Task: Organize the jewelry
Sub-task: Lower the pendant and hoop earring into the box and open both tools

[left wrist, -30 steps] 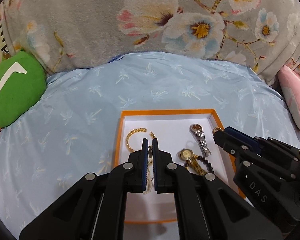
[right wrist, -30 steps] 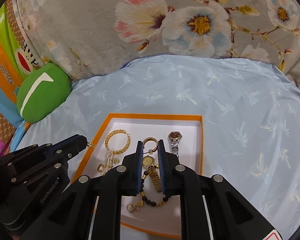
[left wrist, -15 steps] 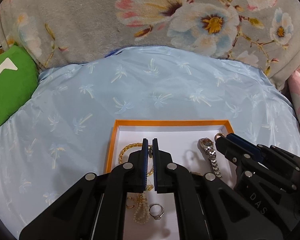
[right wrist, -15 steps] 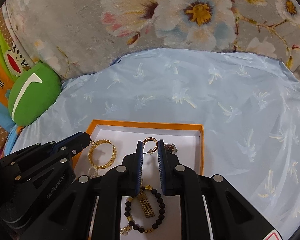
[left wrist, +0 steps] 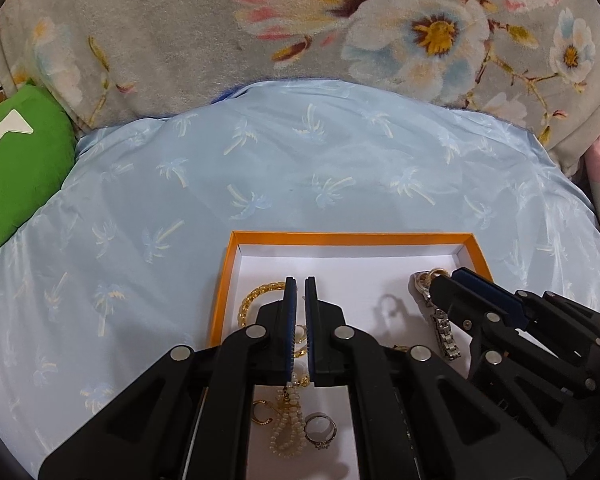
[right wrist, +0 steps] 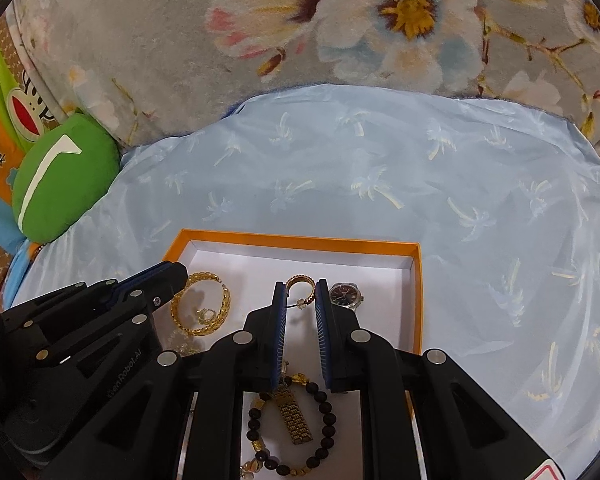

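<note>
Both grippers have risen since a second ago, so the orange-rimmed tray now sits lower in each view and more of the pale blue palm-print cloth shows beyond it. The right gripper has a gold hoop earring pinched between its blue pads, lifted above the tray floor (you can see its shadow on the white lining in the left wrist view). Its jaws stand only as far apart as the hoop is wide.

The left gripper is nearly shut with just a thin slit between the pads, and I can't see anything held in it.

In the tray: a gold chain bracelet at the left, a steel watch just beside the right gripper's pad, a dark bead bracelet with a gold watch band lying across it, a pearl strand and a silver ring. A green cushion lies off to the left, touching the floral blanket.
</note>
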`<state>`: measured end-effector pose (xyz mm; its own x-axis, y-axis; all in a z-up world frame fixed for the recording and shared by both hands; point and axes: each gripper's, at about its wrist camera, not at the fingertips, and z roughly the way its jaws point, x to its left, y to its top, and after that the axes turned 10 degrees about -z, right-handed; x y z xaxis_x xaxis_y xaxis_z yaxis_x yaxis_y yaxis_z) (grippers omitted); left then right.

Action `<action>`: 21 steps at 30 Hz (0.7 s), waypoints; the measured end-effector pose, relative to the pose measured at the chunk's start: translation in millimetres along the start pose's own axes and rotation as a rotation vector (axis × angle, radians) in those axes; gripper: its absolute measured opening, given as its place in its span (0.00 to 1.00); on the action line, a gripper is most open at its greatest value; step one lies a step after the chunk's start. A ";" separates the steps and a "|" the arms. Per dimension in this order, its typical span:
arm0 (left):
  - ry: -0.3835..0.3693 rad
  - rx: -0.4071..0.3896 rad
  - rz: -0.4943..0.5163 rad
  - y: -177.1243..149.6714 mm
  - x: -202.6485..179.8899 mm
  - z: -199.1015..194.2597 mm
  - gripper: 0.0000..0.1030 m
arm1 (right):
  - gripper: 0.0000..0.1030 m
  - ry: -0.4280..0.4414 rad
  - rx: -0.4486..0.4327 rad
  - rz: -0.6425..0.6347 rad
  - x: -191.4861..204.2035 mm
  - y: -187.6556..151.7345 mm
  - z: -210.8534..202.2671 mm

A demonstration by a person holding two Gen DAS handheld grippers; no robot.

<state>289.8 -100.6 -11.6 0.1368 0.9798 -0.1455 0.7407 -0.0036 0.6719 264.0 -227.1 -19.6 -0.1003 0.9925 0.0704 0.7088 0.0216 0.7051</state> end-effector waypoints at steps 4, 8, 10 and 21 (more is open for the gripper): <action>0.004 0.004 -0.003 -1.0 1.0 2.9 0.04 | 0.13 -0.001 0.000 -0.002 0.5 -0.1 0.5; 0.007 0.002 -0.005 -1.4 1.9 3.8 0.04 | 0.13 -0.004 -0.004 -0.006 1.4 -0.6 1.2; 0.009 0.000 -0.003 -1.6 1.9 3.8 0.04 | 0.13 -0.005 -0.004 -0.006 1.6 -1.0 1.8; 0.026 -0.005 -0.029 -7.5 14.5 0.2 0.16 | 0.13 -0.019 -0.004 0.003 -0.3 -15.3 -4.8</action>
<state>286.3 -86.4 -18.9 0.0982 0.9845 -0.1455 0.7406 0.0254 0.6714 249.8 -228.3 -27.0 -0.0848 0.9946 0.0594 0.7065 0.0180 0.7075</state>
